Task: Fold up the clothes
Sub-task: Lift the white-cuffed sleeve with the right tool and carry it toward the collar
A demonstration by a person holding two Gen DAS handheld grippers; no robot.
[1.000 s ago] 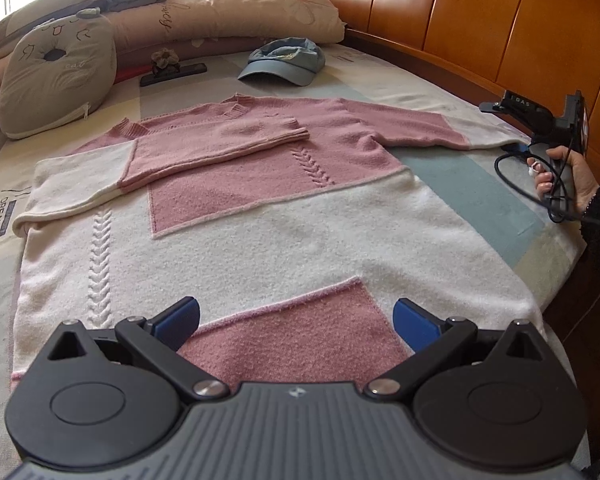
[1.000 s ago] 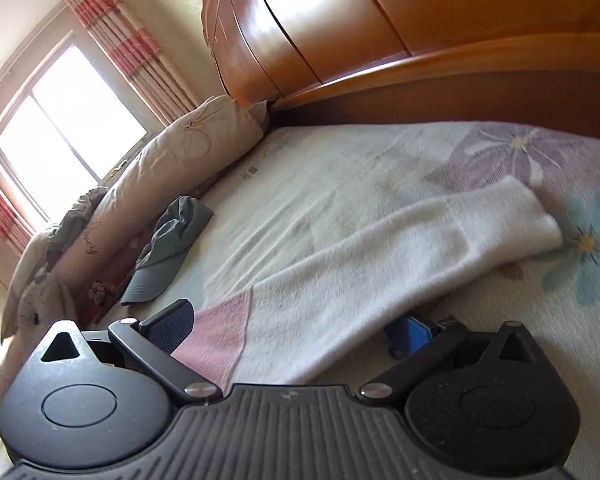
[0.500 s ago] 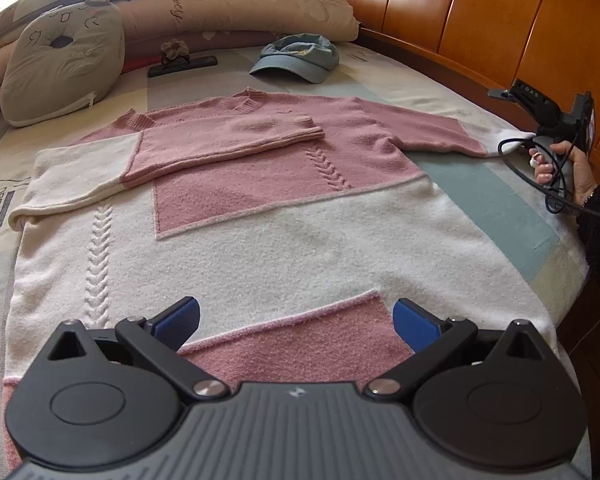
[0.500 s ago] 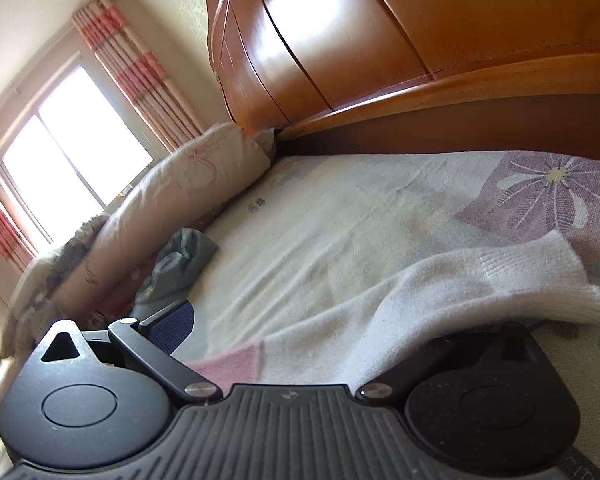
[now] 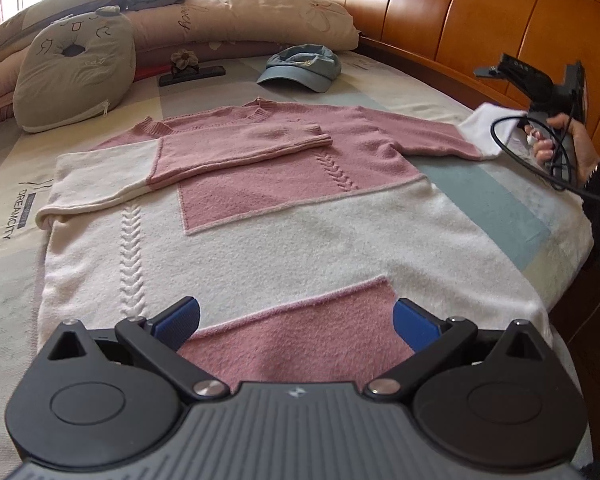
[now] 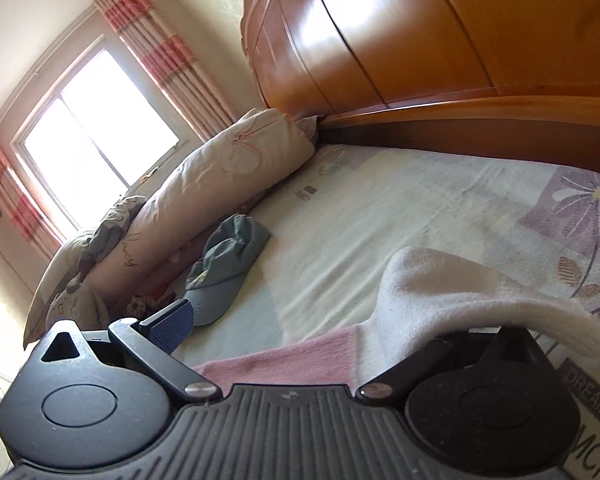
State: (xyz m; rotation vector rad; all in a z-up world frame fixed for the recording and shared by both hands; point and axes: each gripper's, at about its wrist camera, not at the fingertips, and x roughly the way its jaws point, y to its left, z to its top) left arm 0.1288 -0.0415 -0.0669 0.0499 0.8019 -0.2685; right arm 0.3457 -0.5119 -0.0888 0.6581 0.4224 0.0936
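While the right gripper (image 6: 296, 344) lifts the pink-and-white knitted sweater's (image 5: 284, 232) white cuff (image 6: 480, 292), jaws unreadable, the left gripper (image 5: 296, 318) idles agape; next, fold it inward.

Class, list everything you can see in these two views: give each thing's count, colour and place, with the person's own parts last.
sweater: one, pink and white, flat on bed, one sleeve folded across chest
cap: one, blue, beyond sweater collar
cushion: one, beige, far left
long pillow: one, cream, along window side
headboard: one, orange wood
curtains: pink-striped, beside window
left gripper: open, over hem
right gripper: white sleeve draped over one finger
hand: one, holding right gripper
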